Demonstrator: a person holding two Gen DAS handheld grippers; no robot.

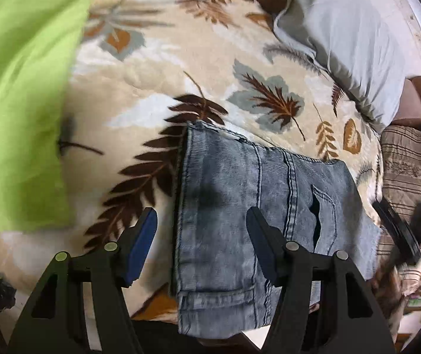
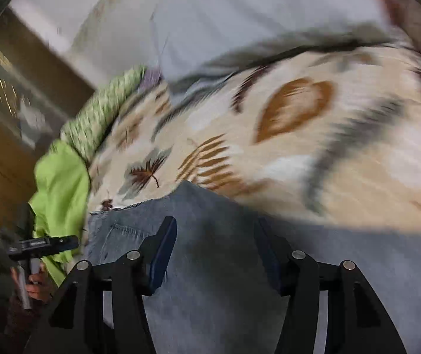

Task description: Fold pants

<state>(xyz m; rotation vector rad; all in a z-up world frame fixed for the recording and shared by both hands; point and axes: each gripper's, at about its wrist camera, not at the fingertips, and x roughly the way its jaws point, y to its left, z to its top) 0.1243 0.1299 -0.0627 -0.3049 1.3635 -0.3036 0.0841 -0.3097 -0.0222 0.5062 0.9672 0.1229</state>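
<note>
Faded blue jeans (image 1: pixel 254 212), folded into a compact rectangle, lie flat on a leaf-print blanket (image 1: pixel 151 73). My left gripper (image 1: pixel 201 215) hovers over their left edge, open; its blue pads touch no cloth. My right gripper (image 1: pixel 399 230) shows as a dark shape off the jeans' right side. In the blurred right wrist view the jeans (image 2: pixel 210 280) fill the lower middle. My right gripper (image 2: pixel 215 227) stands open above them, with only flat denim behind the gap. There the left gripper (image 2: pixel 45 243) appears at far left, held by a hand (image 2: pixel 37 286).
A bright green cloth (image 1: pixel 24 103) covers the blanket's left side. A pale grey pillow (image 1: pixel 343 38) lies at the back right and a brown striped cushion (image 1: pixel 405 159) sits past the jeans' right edge. Wooden furniture (image 2: pixel 1 147) stands beyond the bed.
</note>
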